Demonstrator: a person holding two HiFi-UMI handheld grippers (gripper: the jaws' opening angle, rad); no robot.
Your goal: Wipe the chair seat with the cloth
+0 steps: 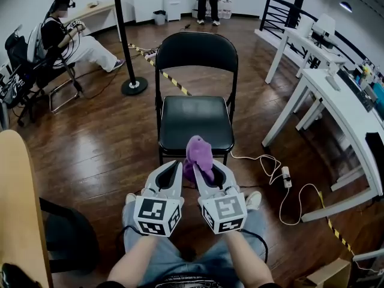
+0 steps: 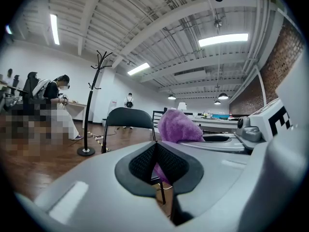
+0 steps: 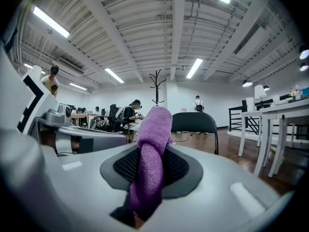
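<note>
A black folding chair (image 1: pixel 195 95) stands on the wood floor in front of me, its seat (image 1: pixel 193 120) bare. My right gripper (image 1: pixel 207 167) is shut on a purple cloth (image 1: pixel 198 155), which sticks up from its jaws just short of the seat's front edge. In the right gripper view the cloth (image 3: pixel 152 158) runs up between the black pads with the chair (image 3: pixel 194 123) behind. My left gripper (image 1: pixel 171 174) sits close beside it, shut with nothing held; in its own view the cloth (image 2: pixel 178 126) shows to the right and the chair (image 2: pixel 129 120) ahead.
A coat stand (image 1: pixel 133 84) rises left of the chair. White desks (image 1: pixel 336 95) line the right side, with a power strip and cable (image 1: pixel 285 177) on the floor. A person sits at far left (image 1: pixel 66 38). A wooden surface (image 1: pixel 21 209) edges my left.
</note>
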